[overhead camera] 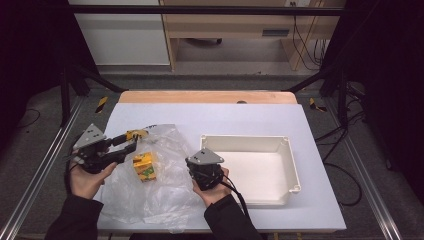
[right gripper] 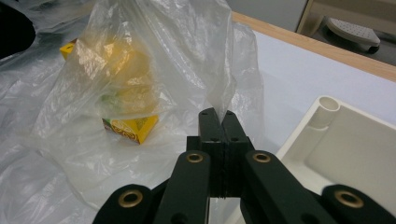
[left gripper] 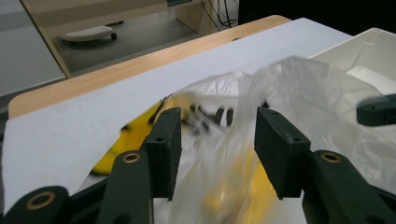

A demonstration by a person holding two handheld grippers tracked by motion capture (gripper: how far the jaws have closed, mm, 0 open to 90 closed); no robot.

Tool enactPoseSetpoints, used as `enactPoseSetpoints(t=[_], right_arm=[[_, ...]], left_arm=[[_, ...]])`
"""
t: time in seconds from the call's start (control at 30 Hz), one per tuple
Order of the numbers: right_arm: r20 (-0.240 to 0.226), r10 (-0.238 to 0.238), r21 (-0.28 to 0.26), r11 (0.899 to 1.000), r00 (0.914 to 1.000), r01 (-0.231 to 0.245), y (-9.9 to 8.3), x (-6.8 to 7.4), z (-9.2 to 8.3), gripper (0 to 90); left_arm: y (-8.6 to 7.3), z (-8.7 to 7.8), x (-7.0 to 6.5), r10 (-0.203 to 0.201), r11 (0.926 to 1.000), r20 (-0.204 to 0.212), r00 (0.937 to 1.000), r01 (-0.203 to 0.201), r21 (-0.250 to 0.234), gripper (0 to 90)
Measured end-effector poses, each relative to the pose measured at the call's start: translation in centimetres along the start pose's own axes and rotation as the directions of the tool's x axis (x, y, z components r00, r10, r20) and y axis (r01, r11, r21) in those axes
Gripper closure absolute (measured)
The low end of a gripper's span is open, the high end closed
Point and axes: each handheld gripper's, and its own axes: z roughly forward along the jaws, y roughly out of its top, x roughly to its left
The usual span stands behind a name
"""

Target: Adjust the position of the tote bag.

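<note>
Yellow carton sits inside the clear plastic bag, at nine o'clock from my right gripper, which pinches the bag's film. My left gripper, nearer, spreads toward three o'clock just above it, touching nothing.

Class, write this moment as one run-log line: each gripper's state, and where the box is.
left gripper: open beside bag | right gripper: shut on clear plastic bag | yellow box: inside bag | white tray: empty

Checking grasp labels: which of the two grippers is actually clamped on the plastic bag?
The right gripper. Its jaws are shut on a pinched fold of the clear plastic bag. The left gripper has its jaws apart, with bag film loose between them.
</note>
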Motion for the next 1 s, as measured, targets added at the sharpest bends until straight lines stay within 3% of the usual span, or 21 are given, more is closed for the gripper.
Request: enactPoseSetpoints(t=[0.17,0.27,0.37,0.5,0.6,0.77,0.83,1.0], right_arm=[[-0.001,-0.005,-0.002,1.000,1.0000,0.005,0.0,-0.1,-0.1,90.0],[-0.003,-0.004,-0.003,1.000,1.0000,0.004,0.0,-0.1,-0.1,90.0],[-0.009,-0.003,-0.006,1.000,1.0000,0.003,0.0,0.0,-0.1,90.0],[-0.015,-0.005,-0.012,1.000,0.9999,0.005,0.1,0.1,-0.1,90.0],[-0.017,-0.006,-0.012,1.000,0.9998,0.006,0.1,0.0,0.0,90.0],[-0.022,-0.011,-0.016,1.000,0.9997,0.011,0.1,0.1,-0.1,90.0],[-0.020,-0.008,-0.017,1.000,0.9998,0.008,0.1,0.1,-0.2,90.0],[-0.014,-0.006,-0.019,1.000,0.9999,0.006,0.0,-0.2,-0.3,90.0]], left_arm=[[-2.5,-2.1,0.8,-0.043,0.9991,0.002,0.9991,0.043,-0.006,46.1],[-4.1,-2.5,1.1,-0.058,0.9983,0.018,0.9982,0.058,-0.009,43.4],[-5.2,-1.8,1.2,-0.028,0.9985,0.004,0.9996,0.028,0.048,41.6],[-6.0,-0.2,1.6,-0.023,0.9962,-0.002,0.9997,0.023,0.084,41.6],[-6.0,0.6,1.7,-0.009,0.9947,-0.001,1.0000,0.009,0.102,50.7],[-5.6,1.5,1.8,-0.006,0.9929,-0.029,0.9996,0.009,0.118,82.1],[-5.2,1.5,1.8,-0.002,0.9941,-0.030,0.9995,0.006,0.108,89.5],[-3.8,1.4,1.8,0.034,0.9956,-0.084,0.9959,-0.026,0.090,90.0]])
